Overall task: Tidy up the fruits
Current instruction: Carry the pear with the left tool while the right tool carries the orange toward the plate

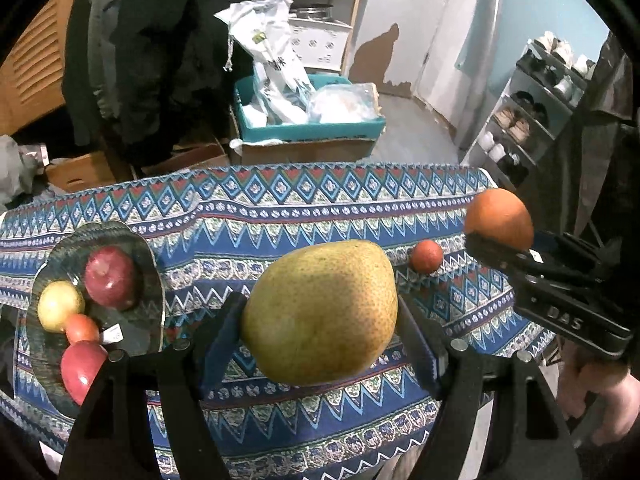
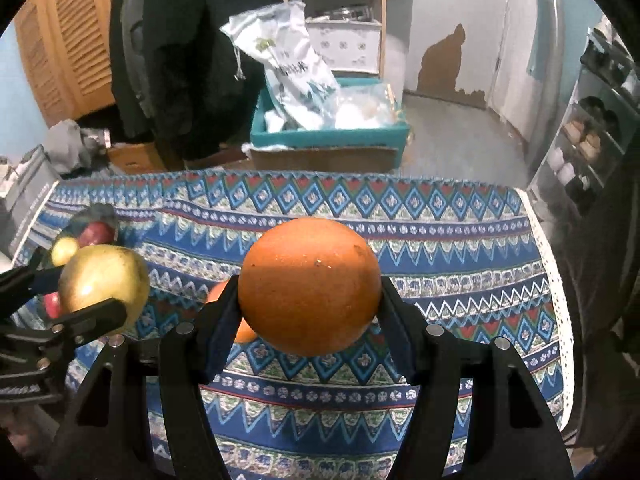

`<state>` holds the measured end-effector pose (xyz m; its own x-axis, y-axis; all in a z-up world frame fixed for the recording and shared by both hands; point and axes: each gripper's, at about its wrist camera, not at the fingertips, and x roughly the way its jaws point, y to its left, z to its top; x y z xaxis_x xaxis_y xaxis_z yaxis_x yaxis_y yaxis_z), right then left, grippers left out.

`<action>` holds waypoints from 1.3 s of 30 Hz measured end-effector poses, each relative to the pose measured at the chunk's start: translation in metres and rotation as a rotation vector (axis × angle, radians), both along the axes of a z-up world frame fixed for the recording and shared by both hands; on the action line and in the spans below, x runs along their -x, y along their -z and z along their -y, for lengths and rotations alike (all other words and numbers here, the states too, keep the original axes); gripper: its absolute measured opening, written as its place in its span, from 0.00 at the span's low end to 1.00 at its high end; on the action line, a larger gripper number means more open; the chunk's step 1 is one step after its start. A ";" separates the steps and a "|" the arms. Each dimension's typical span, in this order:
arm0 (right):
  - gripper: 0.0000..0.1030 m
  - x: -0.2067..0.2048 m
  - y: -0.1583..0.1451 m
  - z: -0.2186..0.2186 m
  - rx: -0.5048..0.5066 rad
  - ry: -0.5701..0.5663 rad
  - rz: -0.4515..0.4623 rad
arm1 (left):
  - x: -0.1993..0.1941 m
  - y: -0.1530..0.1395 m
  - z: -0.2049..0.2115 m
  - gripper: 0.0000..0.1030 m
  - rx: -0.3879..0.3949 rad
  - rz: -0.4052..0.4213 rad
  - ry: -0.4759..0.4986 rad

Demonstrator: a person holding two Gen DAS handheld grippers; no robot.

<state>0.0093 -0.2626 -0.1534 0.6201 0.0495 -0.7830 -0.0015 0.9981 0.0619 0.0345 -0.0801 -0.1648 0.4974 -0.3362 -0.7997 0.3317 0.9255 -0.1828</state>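
Observation:
My left gripper [image 1: 320, 320] is shut on a yellow-green pear [image 1: 320, 308] and holds it above the patterned tablecloth [image 1: 280, 216]. My right gripper [image 2: 310, 300] is shut on a large orange [image 2: 310, 284], also held above the cloth; it shows at the right of the left wrist view [image 1: 498, 216]. A dark glass plate [image 1: 148, 264] at the left holds two red apples [image 1: 110, 276], a yellow apple [image 1: 60, 304] and a small orange fruit [image 1: 82, 328]. A small orange fruit [image 1: 426, 255] lies loose on the cloth, between the grippers. The pear also shows in the right wrist view [image 2: 104, 280].
The table ends at the far edge [image 1: 320, 166] and right edge [image 2: 556, 280]. Behind it stand a teal box with plastic bags [image 1: 308, 120], cardboard boxes [image 1: 80, 172], hanging dark coats [image 1: 152, 60] and a shoe rack [image 1: 528, 120] at the right.

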 end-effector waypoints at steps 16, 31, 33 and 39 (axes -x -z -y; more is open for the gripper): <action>0.63 0.008 -0.040 -0.030 -0.017 -0.059 0.093 | -0.001 -0.025 -0.033 0.74 0.033 0.052 -0.077; 0.63 -0.014 -0.049 -0.080 -0.050 -0.152 0.109 | -0.006 -0.024 -0.087 0.74 0.044 0.058 -0.184; 0.63 -0.017 -0.050 -0.086 -0.061 -0.164 0.111 | -0.006 -0.022 -0.095 0.74 0.048 0.053 -0.199; 0.63 -0.030 -0.047 -0.113 -0.073 -0.206 0.106 | -0.008 -0.018 -0.122 0.74 0.052 0.045 -0.250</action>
